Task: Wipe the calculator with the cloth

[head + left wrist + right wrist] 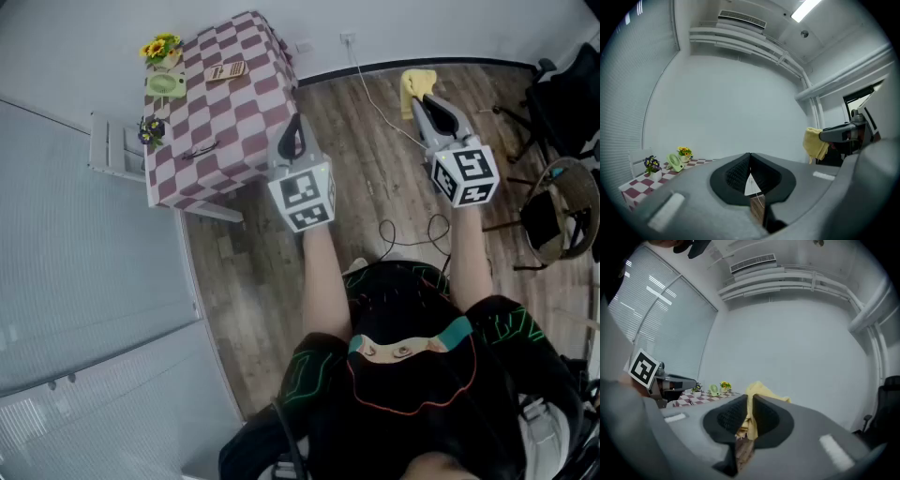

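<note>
Here, one cloth in right gripper; one calculator.

Bright, even indoor light fills all three views, with only faint shadows. In the left gripper view a ceiling lamp burns out to white at one o'clock. In the right gripper view, blinds glow at ten o'clock. Both gripper views bow strongly and have black corners. The fingers of the left gripper look slightly soft. The head view is sharp, with straight lines curving towards its edges.
</note>
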A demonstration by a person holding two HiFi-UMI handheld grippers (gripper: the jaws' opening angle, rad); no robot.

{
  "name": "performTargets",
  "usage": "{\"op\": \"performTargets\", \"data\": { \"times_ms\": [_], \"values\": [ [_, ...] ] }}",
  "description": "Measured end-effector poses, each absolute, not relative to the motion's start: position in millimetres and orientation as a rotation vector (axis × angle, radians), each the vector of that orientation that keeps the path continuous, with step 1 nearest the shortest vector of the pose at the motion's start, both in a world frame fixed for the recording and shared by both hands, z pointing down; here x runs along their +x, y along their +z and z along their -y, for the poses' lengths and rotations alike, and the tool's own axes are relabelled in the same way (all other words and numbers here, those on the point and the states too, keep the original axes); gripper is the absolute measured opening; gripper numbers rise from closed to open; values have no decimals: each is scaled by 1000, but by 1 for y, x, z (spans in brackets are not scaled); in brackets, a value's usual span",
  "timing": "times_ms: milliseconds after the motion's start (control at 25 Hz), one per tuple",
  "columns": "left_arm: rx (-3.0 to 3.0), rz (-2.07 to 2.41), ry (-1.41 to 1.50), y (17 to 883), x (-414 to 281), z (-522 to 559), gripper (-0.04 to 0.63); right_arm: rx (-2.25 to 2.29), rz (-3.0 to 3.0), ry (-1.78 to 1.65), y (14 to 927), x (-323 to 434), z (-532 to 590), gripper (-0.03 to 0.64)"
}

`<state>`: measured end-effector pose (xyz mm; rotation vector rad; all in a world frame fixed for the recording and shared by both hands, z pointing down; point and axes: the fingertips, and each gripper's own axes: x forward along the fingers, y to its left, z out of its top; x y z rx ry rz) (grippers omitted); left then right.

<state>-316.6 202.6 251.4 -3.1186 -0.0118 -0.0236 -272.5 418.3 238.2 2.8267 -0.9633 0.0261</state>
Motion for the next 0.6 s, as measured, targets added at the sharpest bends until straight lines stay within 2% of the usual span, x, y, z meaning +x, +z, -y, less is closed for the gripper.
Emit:
{"op": "performTargets", "data": {
  "times_ms": [600],
  "values": [
    [-3129,-24,-26,263,-305,-197,9,2830,869,67,246,-267,-430,38]
  ]
}}
